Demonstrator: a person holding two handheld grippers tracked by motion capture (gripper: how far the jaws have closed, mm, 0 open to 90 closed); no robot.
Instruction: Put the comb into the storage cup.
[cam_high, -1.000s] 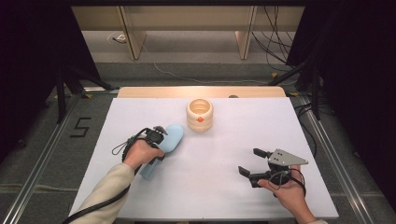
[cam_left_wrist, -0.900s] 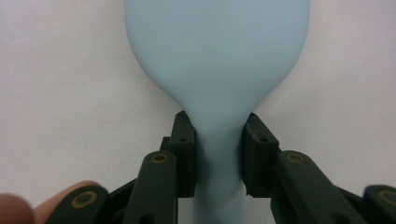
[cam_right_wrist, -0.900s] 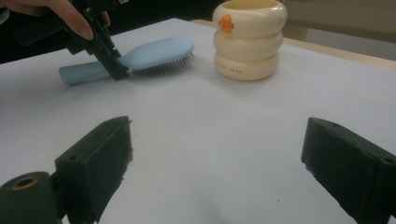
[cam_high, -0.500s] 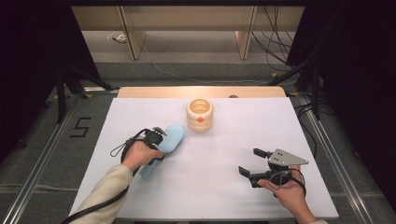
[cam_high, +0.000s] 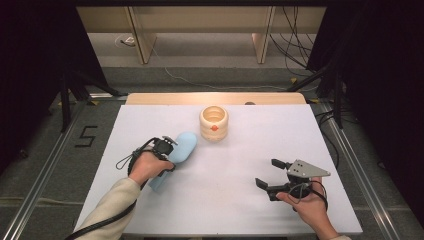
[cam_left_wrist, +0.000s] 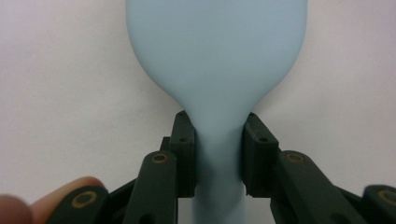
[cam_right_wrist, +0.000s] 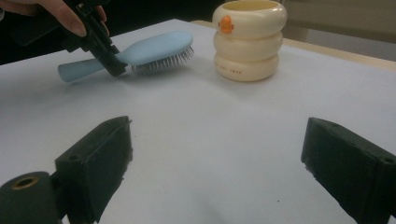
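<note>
**Brush held at its neck**

The right gripper waited nearest, its fingers wide apart over bare worktop. Further off, the left gripper was clamped on the neck of the light blue hairbrush, bristles down, just above the worktop. The smooth handle could turn in this narrow grip and strike the cream ringed cup beyond

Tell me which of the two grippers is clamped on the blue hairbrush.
The left gripper: its jaws pinch the light blue hairbrush at the neck between head and handle. The right gripper stands open over bare white table, holding nothing.
</note>
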